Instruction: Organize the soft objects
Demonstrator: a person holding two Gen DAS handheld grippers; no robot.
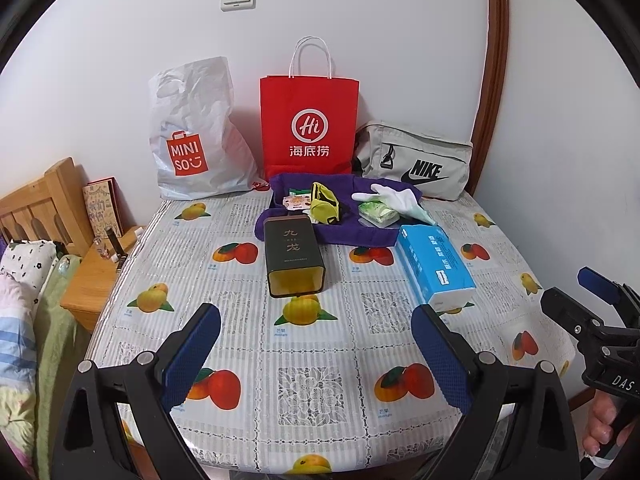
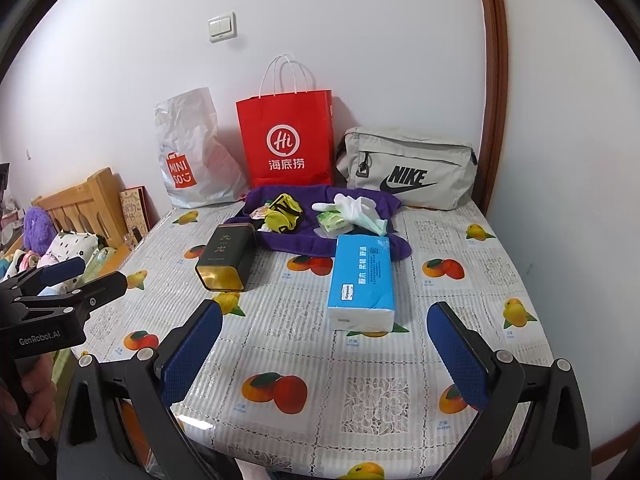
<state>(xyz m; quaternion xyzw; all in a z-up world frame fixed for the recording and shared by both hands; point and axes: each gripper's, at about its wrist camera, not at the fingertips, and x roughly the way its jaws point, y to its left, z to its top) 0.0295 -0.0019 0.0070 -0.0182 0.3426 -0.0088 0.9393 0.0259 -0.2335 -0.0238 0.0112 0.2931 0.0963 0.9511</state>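
Observation:
A purple cloth (image 1: 352, 232) (image 2: 296, 240) lies at the back of the table. On it are a yellow-green pouch (image 1: 325, 202) (image 2: 283, 214), a white glove (image 1: 394, 196) (image 2: 356, 206), a green tissue packet (image 1: 378, 214) (image 2: 332, 224) and a small snack packet (image 1: 296, 201). A blue tissue pack (image 1: 434, 264) (image 2: 362, 280) and a dark tea tin (image 1: 292, 260) (image 2: 226, 258) lie in front of the cloth. My left gripper (image 1: 316, 354) (image 2: 84, 274) is open and empty above the table's front. My right gripper (image 2: 324, 354) (image 1: 576, 286) is open and empty, short of the tissue pack.
A white Miniso bag (image 1: 192, 136), a red paper bag (image 1: 309, 124) and a grey Nike bag (image 1: 420, 160) stand against the wall. The table has a fruit-print cover (image 1: 312, 384). A wooden bed frame (image 1: 44, 204) and bedding lie left of the table.

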